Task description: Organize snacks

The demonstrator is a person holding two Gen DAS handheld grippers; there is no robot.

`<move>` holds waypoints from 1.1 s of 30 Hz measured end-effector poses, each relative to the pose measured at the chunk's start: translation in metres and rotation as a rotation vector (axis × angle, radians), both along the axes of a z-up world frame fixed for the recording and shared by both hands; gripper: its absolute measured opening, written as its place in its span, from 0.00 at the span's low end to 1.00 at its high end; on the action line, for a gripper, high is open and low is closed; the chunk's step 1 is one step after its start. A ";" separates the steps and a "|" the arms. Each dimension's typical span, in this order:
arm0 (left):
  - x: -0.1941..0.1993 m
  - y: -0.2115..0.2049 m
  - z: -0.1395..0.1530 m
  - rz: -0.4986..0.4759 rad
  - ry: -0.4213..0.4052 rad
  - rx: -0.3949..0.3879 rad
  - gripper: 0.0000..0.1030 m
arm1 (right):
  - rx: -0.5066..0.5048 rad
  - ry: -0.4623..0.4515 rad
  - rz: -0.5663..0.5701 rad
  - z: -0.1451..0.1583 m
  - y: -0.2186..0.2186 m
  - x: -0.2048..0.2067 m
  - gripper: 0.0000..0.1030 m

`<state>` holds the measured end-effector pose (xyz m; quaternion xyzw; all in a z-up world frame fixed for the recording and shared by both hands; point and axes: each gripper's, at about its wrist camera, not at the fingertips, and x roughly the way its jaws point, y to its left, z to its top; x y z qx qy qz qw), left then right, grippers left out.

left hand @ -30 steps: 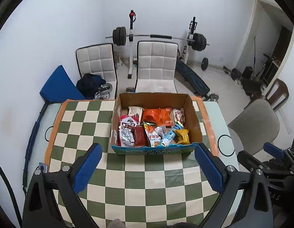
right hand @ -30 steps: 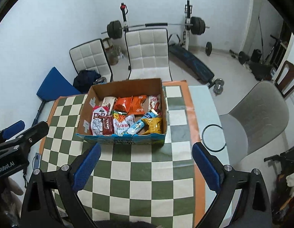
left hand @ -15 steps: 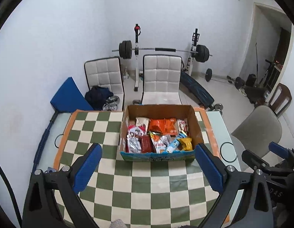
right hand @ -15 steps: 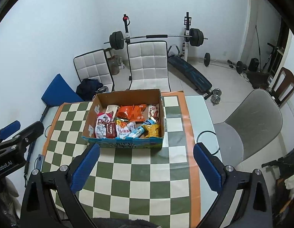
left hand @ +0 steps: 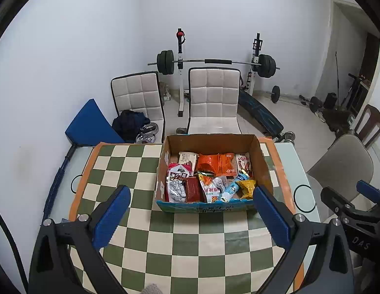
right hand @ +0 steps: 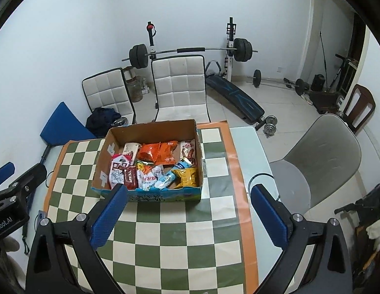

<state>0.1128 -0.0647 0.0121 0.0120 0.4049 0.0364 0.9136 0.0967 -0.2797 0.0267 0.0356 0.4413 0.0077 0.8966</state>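
Bench (left hand: 131, 171): covered by a green-and-cream checkered cloth with an orange border.
Cardboard box (left hand: 261, 161): sits on the cloth toward the far edge, open-topped.
Snack packets (left hand: 209, 171): piled inside the box, orange, red, yellow and white wrappers.
Left claw (left hand: 190, 216): fingers wide apart, holding nothing, above the cloth near the box.
Right claw (right hand: 187, 216): fingers wide apart, holding nothing.

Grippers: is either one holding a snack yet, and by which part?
Nothing held. Left gripper and right gripper both have open jaws; snacks lie in the box.
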 end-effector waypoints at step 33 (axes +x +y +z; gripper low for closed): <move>0.006 -0.001 0.002 0.019 -0.022 0.024 0.99 | -0.009 -0.023 0.005 0.003 0.003 0.010 0.99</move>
